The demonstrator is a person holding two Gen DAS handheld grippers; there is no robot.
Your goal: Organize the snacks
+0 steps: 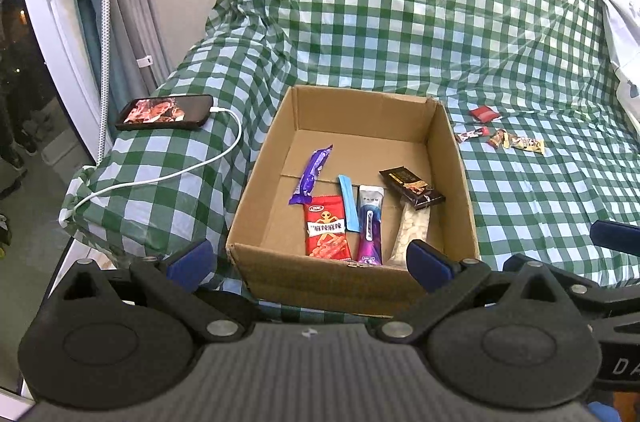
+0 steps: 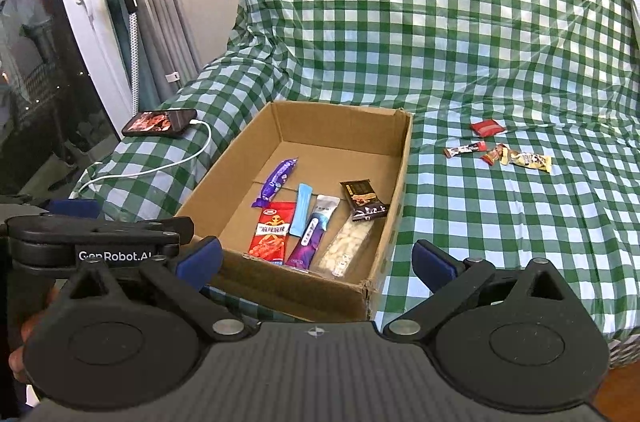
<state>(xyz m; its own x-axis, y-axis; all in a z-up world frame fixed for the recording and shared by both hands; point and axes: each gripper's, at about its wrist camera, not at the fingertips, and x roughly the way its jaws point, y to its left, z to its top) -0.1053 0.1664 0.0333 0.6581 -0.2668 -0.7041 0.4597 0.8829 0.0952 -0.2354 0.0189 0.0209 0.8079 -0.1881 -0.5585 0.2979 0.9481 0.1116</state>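
6 snacks [image 1: 326, 232] in box [image 1: 360, 282], 4 candies [image 2: 500, 150] outside

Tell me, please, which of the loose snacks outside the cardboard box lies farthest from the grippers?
The small red square packet, alone behind the other loose wrapped candies, which lie in a row nearer the grippers on the checkered cloth.

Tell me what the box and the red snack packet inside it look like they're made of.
The box looks like plain corrugated cardboard: matte brown, creased flaps, a frayed corner. The red snack packet looks like glossy plastic film, judging by its sheen and crimped ends.
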